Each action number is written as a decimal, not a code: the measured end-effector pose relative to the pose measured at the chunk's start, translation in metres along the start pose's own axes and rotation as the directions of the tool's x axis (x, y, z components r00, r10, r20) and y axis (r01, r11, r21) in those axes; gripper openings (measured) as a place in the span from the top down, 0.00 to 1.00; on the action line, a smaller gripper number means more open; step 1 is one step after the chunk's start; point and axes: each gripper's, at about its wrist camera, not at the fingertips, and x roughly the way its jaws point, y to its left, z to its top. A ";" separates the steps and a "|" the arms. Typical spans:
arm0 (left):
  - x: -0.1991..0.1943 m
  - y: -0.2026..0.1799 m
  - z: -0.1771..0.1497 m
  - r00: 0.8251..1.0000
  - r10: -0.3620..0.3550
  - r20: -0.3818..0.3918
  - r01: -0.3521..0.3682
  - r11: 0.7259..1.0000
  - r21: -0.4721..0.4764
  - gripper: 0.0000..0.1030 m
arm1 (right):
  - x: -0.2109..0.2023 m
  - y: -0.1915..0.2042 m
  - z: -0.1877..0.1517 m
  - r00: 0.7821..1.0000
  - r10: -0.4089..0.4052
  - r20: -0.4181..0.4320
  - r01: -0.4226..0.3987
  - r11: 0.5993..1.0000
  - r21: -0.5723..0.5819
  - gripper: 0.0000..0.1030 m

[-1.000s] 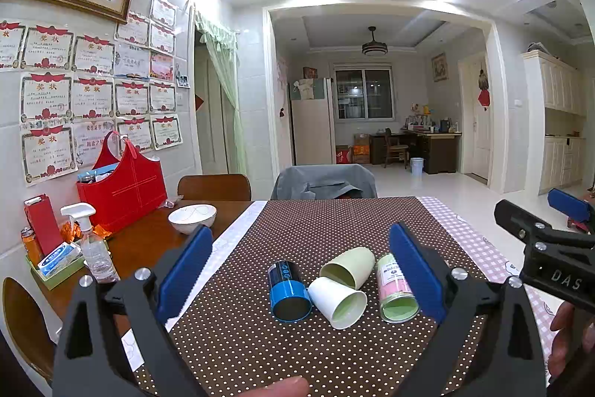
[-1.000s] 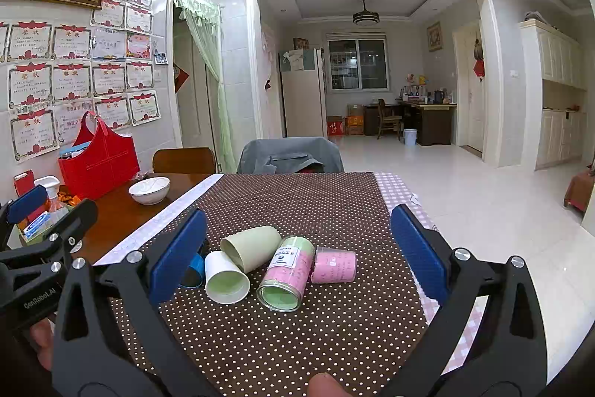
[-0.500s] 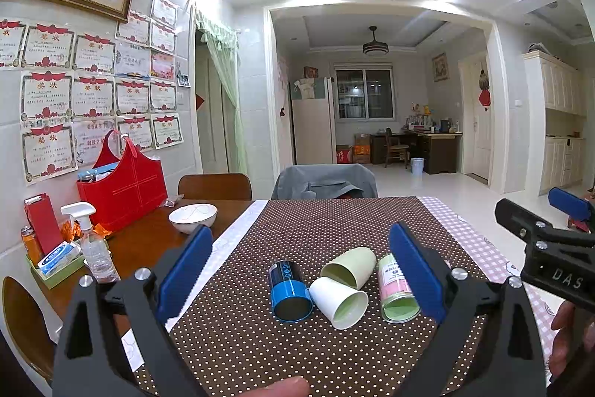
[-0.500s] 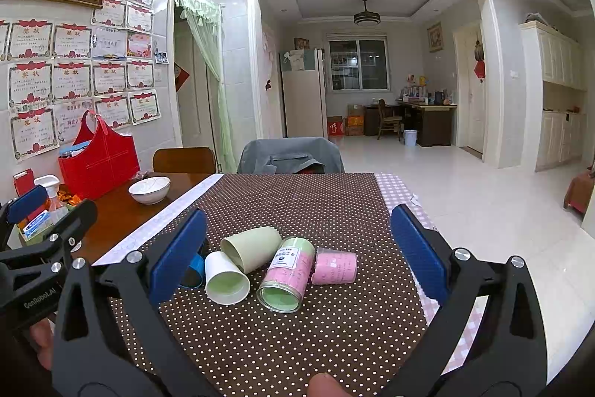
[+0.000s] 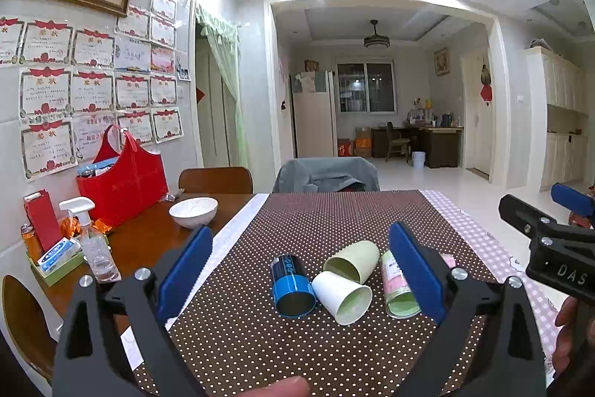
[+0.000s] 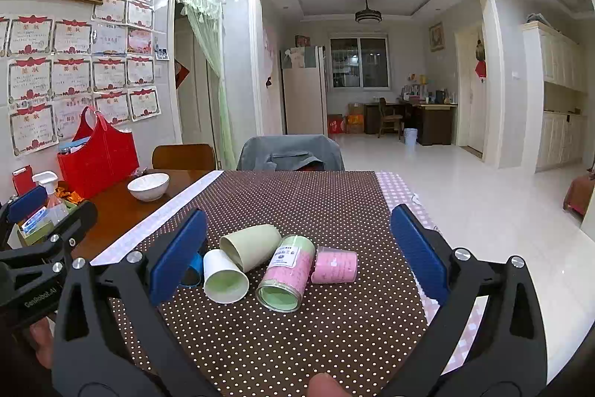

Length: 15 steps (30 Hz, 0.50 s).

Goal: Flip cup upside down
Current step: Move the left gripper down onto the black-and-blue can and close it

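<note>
Several cups lie on their sides on a brown dotted cloth (image 5: pixel 334 218). A blue cup (image 5: pixel 292 287), a white cup (image 5: pixel 341 296), a pale green cup (image 5: pixel 353 261) and a pink-and-green cup (image 5: pixel 396 287) show in the left wrist view. The right wrist view has the white cup (image 6: pixel 223 276), pale green cup (image 6: pixel 249 246), pink-and-green cup (image 6: pixel 288 272) and a small pink cup (image 6: pixel 334 265); the blue cup (image 6: pixel 191 272) is mostly hidden behind a finger. My left gripper (image 5: pixel 301 270) and right gripper (image 6: pixel 295 259) both stand open, short of the cups, holding nothing.
A white bowl (image 5: pixel 193 211), a red bag (image 5: pixel 124 181) and a spray bottle (image 5: pixel 93 244) stand on the wooden table at the left. A grey-draped chair (image 5: pixel 327 175) sits at the far end. The table's right edge drops to the tiled floor (image 6: pixel 483 211).
</note>
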 end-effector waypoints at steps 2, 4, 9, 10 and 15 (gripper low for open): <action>0.005 -0.002 0.001 1.000 -0.001 -0.012 0.001 1.000 0.000 0.08 | 0.003 0.000 -0.001 1.000 0.000 -0.005 0.000 1.000 -0.003 0.06; 0.009 -0.003 -0.001 1.000 0.000 -0.020 0.000 1.000 0.001 0.08 | 0.007 0.000 -0.002 1.000 -0.001 -0.011 0.001 1.000 -0.007 0.06; 0.023 -0.002 -0.005 0.998 0.006 -0.055 -0.006 1.000 -0.004 0.08 | 0.020 0.000 -0.004 0.999 -0.006 -0.033 0.005 1.000 -0.015 0.06; 0.028 0.000 -0.006 0.998 0.008 -0.066 -0.008 1.000 -0.007 0.08 | 0.023 0.002 -0.005 0.999 -0.006 -0.040 0.005 1.000 -0.019 0.06; 0.053 0.010 -0.017 0.989 0.024 -0.143 -0.028 0.999 -0.028 0.08 | 0.045 0.002 -0.009 0.997 -0.002 -0.082 -0.001 0.999 -0.033 0.06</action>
